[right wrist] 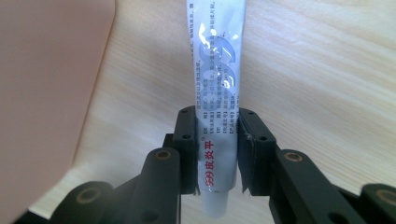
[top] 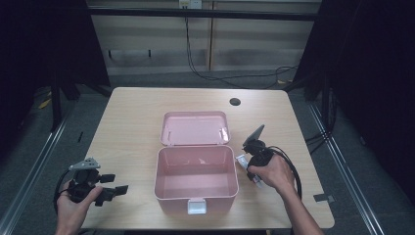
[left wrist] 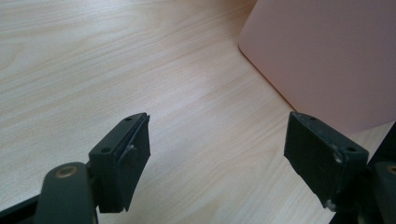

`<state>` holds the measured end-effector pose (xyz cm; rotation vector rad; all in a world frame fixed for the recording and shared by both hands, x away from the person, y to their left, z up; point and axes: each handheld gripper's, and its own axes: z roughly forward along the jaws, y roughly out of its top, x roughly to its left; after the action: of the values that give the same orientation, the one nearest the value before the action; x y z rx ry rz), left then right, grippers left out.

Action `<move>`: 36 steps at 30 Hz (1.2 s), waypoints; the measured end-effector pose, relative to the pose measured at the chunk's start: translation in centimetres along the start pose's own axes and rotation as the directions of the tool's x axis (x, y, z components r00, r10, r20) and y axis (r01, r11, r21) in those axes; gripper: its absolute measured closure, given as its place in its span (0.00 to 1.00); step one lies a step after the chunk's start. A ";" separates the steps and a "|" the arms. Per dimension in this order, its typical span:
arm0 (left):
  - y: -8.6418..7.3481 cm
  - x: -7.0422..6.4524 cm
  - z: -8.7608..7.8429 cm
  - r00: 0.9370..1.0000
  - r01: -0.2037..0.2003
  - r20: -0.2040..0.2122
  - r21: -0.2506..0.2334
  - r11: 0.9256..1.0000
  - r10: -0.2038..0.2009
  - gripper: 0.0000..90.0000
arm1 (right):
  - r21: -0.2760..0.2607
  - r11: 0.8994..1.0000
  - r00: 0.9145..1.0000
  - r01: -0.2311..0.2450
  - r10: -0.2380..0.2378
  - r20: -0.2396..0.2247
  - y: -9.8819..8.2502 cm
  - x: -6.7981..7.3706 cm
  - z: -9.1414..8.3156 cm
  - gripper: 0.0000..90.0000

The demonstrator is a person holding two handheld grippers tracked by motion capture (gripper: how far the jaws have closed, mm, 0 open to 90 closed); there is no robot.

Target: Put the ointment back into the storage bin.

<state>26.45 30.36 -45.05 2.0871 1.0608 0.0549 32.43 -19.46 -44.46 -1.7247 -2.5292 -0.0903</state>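
A pale pink box (top: 196,178) is sitting on the light wood-grain table (top: 132,112); right of the box, black jaws are clamping a silvery-white tube (right wrist: 215,93) bearing red and grey print.

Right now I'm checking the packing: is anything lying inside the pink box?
No, the open pink box shows a bare floor, and the right gripper holds the tube beside it.

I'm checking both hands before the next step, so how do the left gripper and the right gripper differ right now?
The left gripper has its jaws spread wide with nothing between them; the right gripper is shut on a white ointment tube. The left gripper sits left of the pink box, the right gripper to its right. Both are black, hand-held and low over the wooden table.
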 end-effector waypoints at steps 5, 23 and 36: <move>0.0 0.0 0.0 1.000 0.003 0.000 -0.002 1.000 -0.003 0.25 | -0.011 0.999 0.999 0.052 -0.052 -0.007 -0.4 -0.4 -0.9 0.80; 0.0 0.0 0.0 1.000 0.002 0.002 0.000 1.000 -0.002 0.25 | -0.006 0.991 0.991 0.136 -0.136 -0.016 -1.8 -1.3 -3.3 0.80; 0.0 0.0 0.0 1.000 -0.001 0.001 -0.001 1.000 0.001 0.25 | -0.005 0.978 0.978 0.210 -0.210 -0.004 -3.4 -2.2 -5.7 0.80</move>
<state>26.44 30.31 -45.05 2.0865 1.0588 0.0544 30.22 -23.28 -38.98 -1.4507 -2.7014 -0.1119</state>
